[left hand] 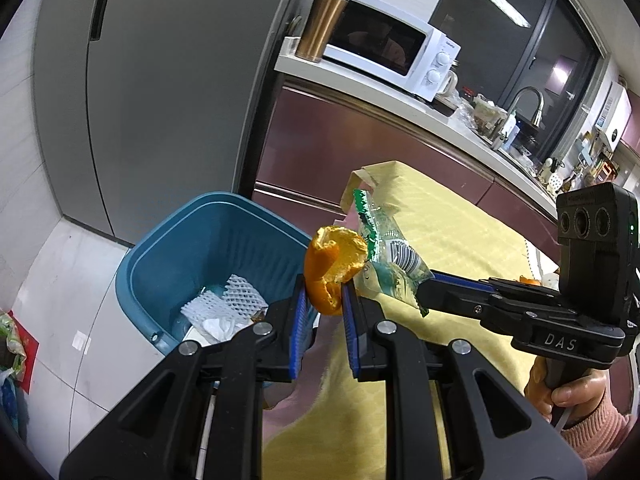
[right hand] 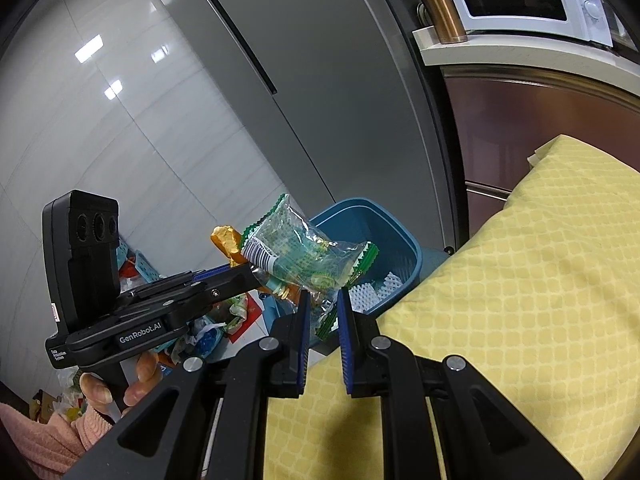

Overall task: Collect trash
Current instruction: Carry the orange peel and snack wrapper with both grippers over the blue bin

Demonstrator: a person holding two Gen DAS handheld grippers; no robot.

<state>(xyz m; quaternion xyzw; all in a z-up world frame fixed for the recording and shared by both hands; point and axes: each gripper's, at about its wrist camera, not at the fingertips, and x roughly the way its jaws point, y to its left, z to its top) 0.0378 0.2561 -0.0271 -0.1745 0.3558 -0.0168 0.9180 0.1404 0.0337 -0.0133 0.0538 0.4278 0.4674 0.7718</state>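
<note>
Blue bin (left hand: 192,256) stands on the floor beside the yellow-clothed table (left hand: 452,236). Right gripper (right hand: 323,312) clamped on a clear green-edged wrapper (right hand: 304,256); left gripper (left hand: 325,300) clamped on orange peel (left hand: 332,268), seemingly above the bin's rim.

A curled orange peel (left hand: 334,270) is pinched upright just above a blue bin's (left hand: 168,240) rim. Beside it, a crumpled clear-and-green wrapper (right hand: 304,258) hangs clamped; white foam netting (left hand: 236,300) lies inside the bin.

wrapper (right hand: 304,256): glossy clear plastic | bin (left hand: 208,248): smooth blue plastic | tablecloth (right hand: 520,280): matt yellow cloth
</note>
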